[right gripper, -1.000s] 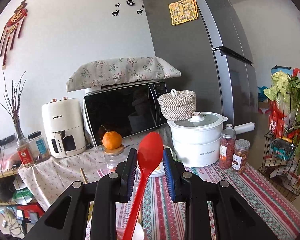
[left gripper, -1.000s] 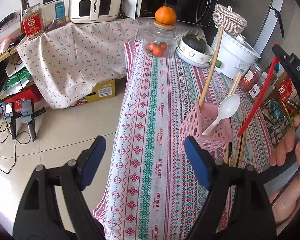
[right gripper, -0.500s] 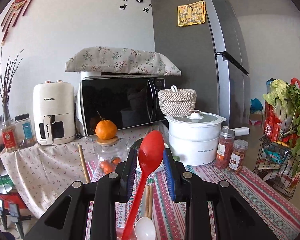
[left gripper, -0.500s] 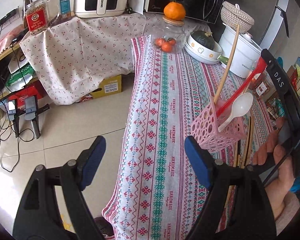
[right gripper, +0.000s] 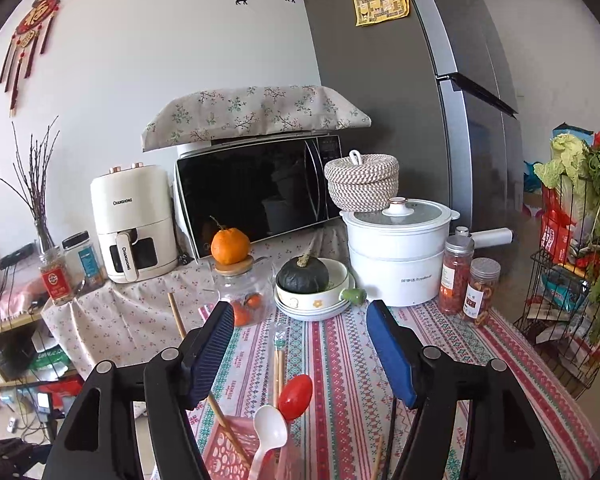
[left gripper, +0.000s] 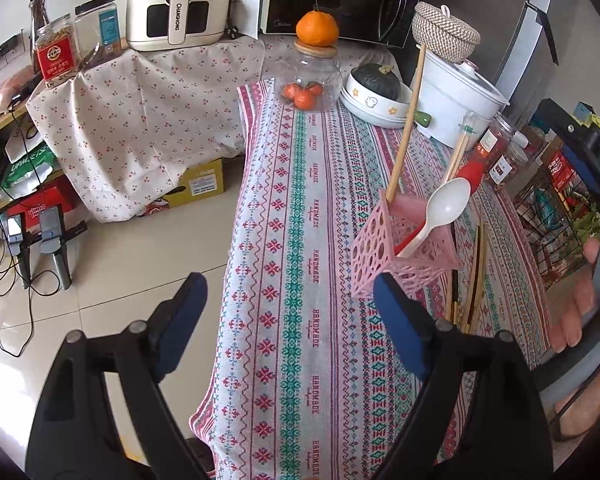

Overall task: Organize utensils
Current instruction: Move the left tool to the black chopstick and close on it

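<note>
A pink perforated utensil holder [left gripper: 384, 248] stands on the patterned tablecloth [left gripper: 300, 208]. In it stand a white spoon [left gripper: 446, 204], a red spoon [left gripper: 474, 172], a long wooden stick [left gripper: 406, 128] and chopsticks [left gripper: 462, 148]. My left gripper [left gripper: 288, 320] is open and empty, near the table's front left edge, short of the holder. My right gripper [right gripper: 302, 354] is open and empty just above the holder [right gripper: 236, 448], with the red spoon [right gripper: 296, 392] and white spoon [right gripper: 270, 432] standing below it. More chopsticks [left gripper: 474, 276] lie on the cloth right of the holder.
At the table's far end stand a glass jar [left gripper: 308, 84] topped by an orange, a bowl with a dark squash [left gripper: 376, 92], a white pot [left gripper: 456, 96] and spice jars [right gripper: 468, 280]. A wire vegetable basket [right gripper: 572, 300] stands at the right. Floor lies to the left.
My right gripper has opened and let go of the red spoon, which now stands in the pink holder. The left gripper has shifted slightly and stays open.
</note>
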### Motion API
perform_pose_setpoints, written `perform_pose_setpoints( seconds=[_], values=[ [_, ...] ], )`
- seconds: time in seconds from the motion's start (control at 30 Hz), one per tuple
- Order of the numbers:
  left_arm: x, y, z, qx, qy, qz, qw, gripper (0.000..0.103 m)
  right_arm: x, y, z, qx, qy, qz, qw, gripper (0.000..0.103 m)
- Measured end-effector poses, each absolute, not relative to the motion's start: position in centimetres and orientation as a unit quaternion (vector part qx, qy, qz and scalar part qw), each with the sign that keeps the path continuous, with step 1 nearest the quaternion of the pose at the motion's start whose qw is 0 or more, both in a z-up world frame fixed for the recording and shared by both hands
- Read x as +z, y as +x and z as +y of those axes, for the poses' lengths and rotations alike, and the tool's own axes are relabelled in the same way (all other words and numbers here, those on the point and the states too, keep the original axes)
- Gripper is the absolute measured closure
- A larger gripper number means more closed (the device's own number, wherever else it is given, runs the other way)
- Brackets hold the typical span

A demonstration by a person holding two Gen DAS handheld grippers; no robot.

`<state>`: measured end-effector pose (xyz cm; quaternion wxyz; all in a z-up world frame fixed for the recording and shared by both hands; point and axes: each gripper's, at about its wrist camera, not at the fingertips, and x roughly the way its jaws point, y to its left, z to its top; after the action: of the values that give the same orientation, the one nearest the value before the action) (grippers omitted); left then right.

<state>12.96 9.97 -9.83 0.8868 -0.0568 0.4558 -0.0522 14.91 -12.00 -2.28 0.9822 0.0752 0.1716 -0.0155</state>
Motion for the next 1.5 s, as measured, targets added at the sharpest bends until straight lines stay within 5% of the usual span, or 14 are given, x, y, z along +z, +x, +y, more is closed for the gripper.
perform_pose_setpoints(
  seconds=[0.3,1.03,1.3,1.5],
  values=[
    [-10.1,12.0,5.7,-0.088,-0.031,0.468,0.879,0.013,-2.8,13.8,-19.5,-0.008,0.093,0.27,0.958,0.015],
    [-12.6,11.9,-12.2,-0.188,0.116,0.505,0.834,0.015,-12.3,14.5,-35.3,-0.065,0.146,0.519,0.84,0.014],
    [-15.9,20.2,-18.1,-0.138,0.141,0.538,0.82,0.063,-15.4,16.0,-37.7,-0.079,0.098,0.565,0.815,0.014],
    [-18.9,25.9,-19.2,-0.097,0.121,0.563,0.812,0.082,-15.9,16.4,-38.5,-0.072,0.104,0.568,0.813,0.014]
  ],
)
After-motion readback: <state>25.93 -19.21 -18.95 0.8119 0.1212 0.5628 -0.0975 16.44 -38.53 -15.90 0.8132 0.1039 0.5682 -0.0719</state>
